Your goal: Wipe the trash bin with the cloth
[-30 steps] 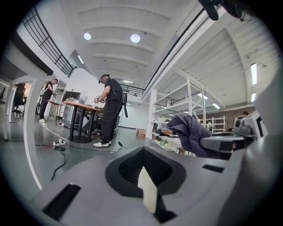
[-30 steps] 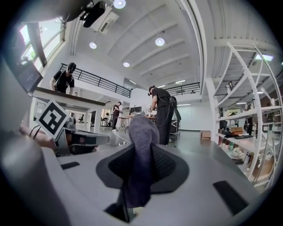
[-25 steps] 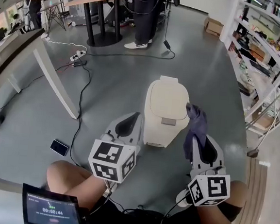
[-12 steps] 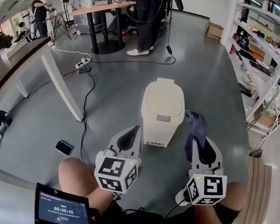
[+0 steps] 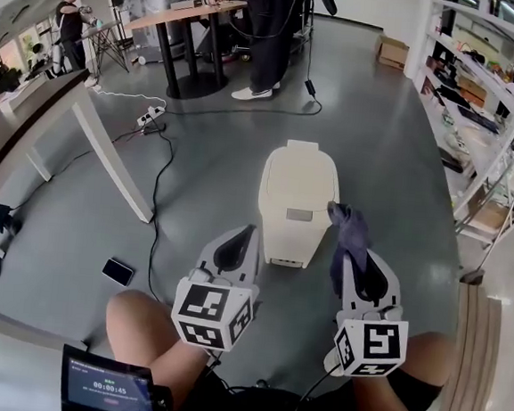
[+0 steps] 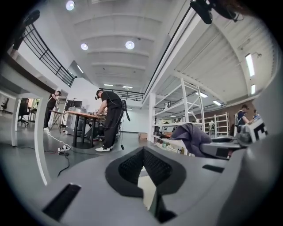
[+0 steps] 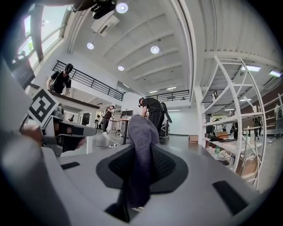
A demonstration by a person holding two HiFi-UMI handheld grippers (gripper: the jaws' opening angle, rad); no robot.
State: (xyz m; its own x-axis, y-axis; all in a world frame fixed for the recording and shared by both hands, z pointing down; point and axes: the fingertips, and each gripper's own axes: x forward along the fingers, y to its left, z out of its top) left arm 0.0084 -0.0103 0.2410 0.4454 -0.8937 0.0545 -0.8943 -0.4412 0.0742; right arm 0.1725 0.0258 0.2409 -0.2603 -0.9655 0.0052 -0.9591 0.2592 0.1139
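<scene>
A cream trash bin with its lid down stands on the grey floor in front of me. My right gripper is shut on a purple-grey cloth, which sticks up past the fingertips just beside the bin's front right corner. In the right gripper view the cloth hangs down between the jaws. My left gripper is held low at the bin's front left, shut and empty. In the left gripper view its tips meet, and a sliver of the bin shows below them.
A white desk with a slanted leg stands at the left, with a power strip and cable behind it. A phone lies on the floor. White shelving lines the right side. A person stands at a far table.
The right gripper and cloth have shifted a little left, closer to the bin's front right corner. The left gripper has barely moved.
</scene>
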